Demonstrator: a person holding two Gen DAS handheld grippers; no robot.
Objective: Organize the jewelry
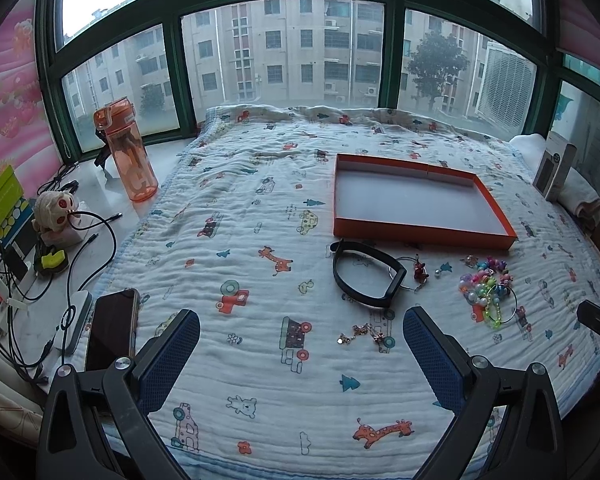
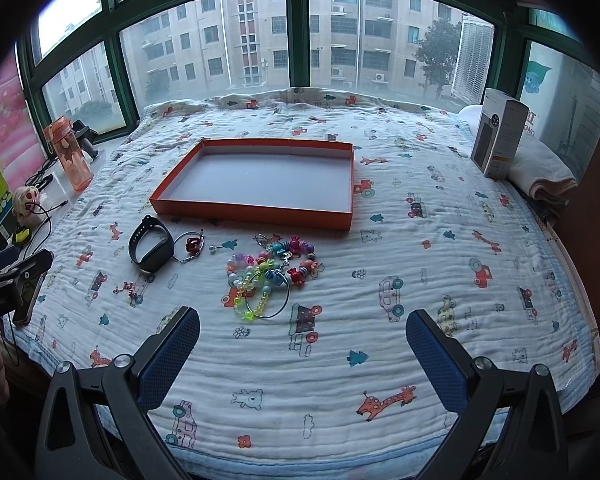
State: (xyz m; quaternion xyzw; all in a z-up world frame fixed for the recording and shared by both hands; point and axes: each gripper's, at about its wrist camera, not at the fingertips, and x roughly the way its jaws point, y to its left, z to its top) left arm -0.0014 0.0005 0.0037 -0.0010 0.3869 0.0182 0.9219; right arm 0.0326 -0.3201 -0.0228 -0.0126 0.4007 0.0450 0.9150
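A printed blanket carries everything. The orange tray is the landmark, its floor bare. Near the tray's front edge lies a heap of coloured bead bracelets. Left of the heap and in front of the tray's left corner is a black wristband, with a thin ring holding a red charm just beside it. Small earrings lie nearer than the wristband. The left claw and right claw both gape wide, holding nothing.

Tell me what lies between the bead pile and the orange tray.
Nothing visible does. Only bare quilt separates the bead pile from the orange tray, which holds nothing. The right gripper is open, short of the beads.
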